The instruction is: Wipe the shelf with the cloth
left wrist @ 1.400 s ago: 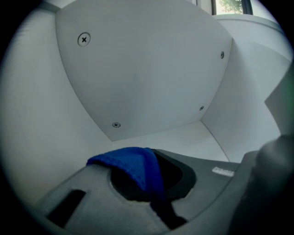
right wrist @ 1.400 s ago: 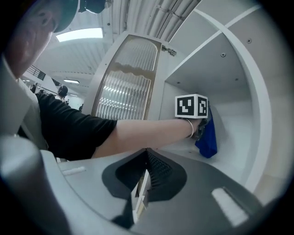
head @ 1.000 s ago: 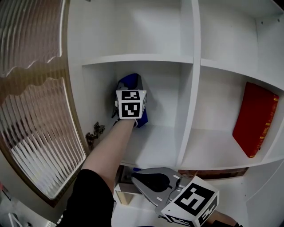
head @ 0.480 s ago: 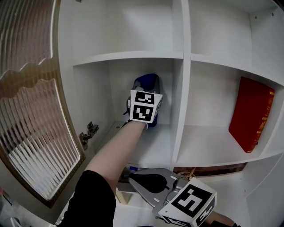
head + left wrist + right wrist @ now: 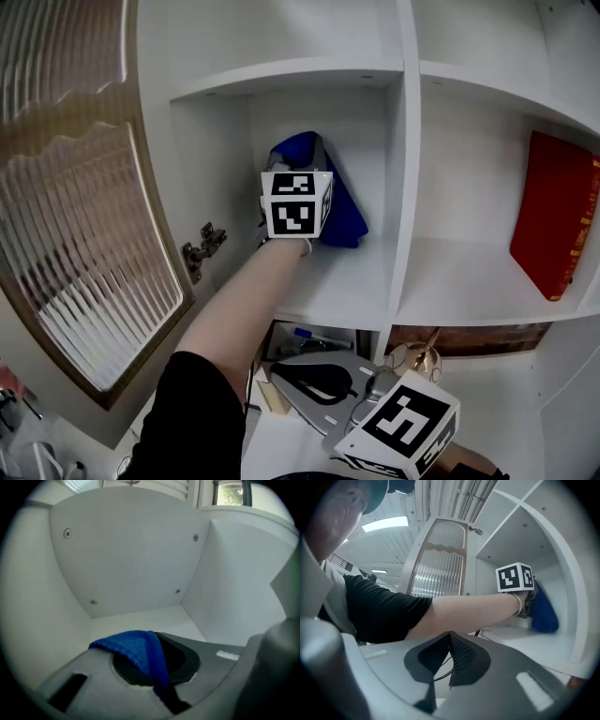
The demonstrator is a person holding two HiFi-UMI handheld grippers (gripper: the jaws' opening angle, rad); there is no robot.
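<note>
Cloth [image 5: 140,651], blue, is pinched between the jaws of the left gripper [image 5: 157,667] and drapes over them. The white shelf [image 5: 140,618] floor and back wall lie just ahead of these jaws. The right gripper [image 5: 449,660] jaws are pressed together with nothing between them; the shelf stands ahead of them to the right.

A wood-framed cabinet door [image 5: 84,234] with ribbed glass and a wavy upper band hangs open at the left, with a metal hinge [image 5: 202,248] at its inner edge. Far to the right, well apart from the door, a red book [image 5: 558,216] stands upright and leans slightly. Lower down, in a dim recess, lie a blue-capped pen [image 5: 314,336] and, to its right, a small shiny gold-coloured object [image 5: 417,356]. A pale wooden block [image 5: 272,398] sits nearer the viewer, and the right gripper view shows the door beneath a ceiling with a long bright light panel [image 5: 384,523].
</note>
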